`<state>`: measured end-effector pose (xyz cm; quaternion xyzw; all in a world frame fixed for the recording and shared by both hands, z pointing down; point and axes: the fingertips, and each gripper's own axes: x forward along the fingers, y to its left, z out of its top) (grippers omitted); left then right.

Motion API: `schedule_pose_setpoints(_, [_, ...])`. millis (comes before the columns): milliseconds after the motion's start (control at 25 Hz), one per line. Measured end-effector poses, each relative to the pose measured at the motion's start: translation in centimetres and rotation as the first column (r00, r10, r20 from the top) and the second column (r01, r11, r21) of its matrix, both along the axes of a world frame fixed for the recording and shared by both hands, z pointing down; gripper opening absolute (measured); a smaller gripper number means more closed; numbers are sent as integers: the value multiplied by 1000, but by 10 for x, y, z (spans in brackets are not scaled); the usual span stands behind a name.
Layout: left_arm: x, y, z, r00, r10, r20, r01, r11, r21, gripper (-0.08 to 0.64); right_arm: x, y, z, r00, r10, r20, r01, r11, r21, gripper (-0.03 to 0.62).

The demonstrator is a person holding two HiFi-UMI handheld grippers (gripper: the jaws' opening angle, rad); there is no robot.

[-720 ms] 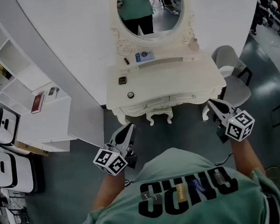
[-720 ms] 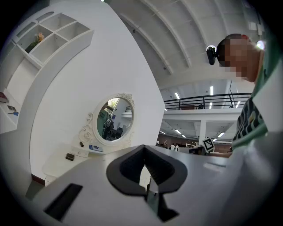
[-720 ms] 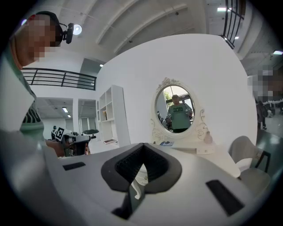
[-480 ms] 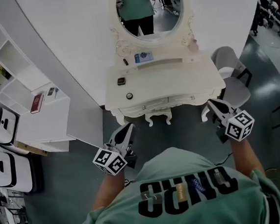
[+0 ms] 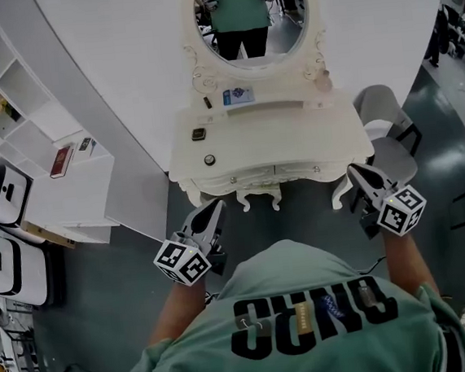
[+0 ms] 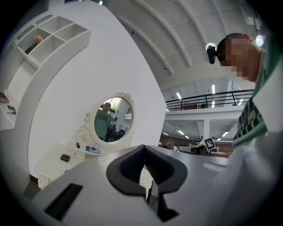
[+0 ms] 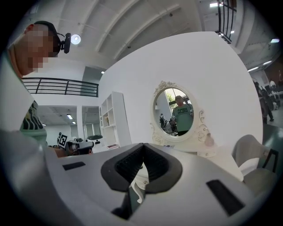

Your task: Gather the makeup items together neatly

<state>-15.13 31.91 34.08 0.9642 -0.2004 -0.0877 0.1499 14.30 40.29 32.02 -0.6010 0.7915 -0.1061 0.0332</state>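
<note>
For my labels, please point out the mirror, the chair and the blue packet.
mirror (image 5: pixel 251 20), head view, centre of the glass.
chair (image 5: pixel 376 102), head view, backrest.
blue packet (image 5: pixel 238 95), head view, its middle.

Oval mirror (image 5: pixel 250 16) above white vanity (image 5: pixel 293 134); grey chair (image 5: pixel 393 153) right, shelving (image 5: pixel 1 121) left.

Left gripper (image 5: pixel 212 212) and right gripper (image 5: pixel 356 173) held out in front of the torso, well apart, roughly level, tips forward. Both jaw pairs pressed together, empty. Left forearm (image 5: pixel 175 313) and right forearm (image 5: pixel 407 258) bare and extended.
</note>
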Motion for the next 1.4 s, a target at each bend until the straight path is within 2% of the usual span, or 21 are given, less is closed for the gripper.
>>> schedule_pose_setpoints(240, [38,3,-2,1000,-30,8,30,1000,-6,5,39,-6,-1,999,-42,-13,42,999,19,-5])
schedule_pose_setpoints(400, [49,-1,2,998,-54,33,55,998,-11,5,49,-20,7,997,-73,-14,73,997,12,-3])
schedule_pose_setpoints(680, [50,-55,14,998,-59,31,59,998,-22,5,47,-75,19,996,-88,-17,88,996,-5,-3])
schedule_pose_setpoints(840, [49,-117,24,1000,-23,14,23,999,-27,5,41,-128,25,997,-69,-36,69,997,-16,-3])
schedule_pose_setpoints(1040, [54,-228,24,998,67,9,-67,998,-22,5,32,-215,12,998,2,-68,-1,1000,12,-3])
schedule_pose_setpoints(1200, [60,-315,16,990,141,22,-140,990,-20,5,25,-290,-4,997,50,-57,-48,998,29,-3])
schedule_pose_setpoints(1400, [80,-398,14,974,223,44,-223,975,-5,5,32,-355,0,993,112,-35,-111,994,7,-3])
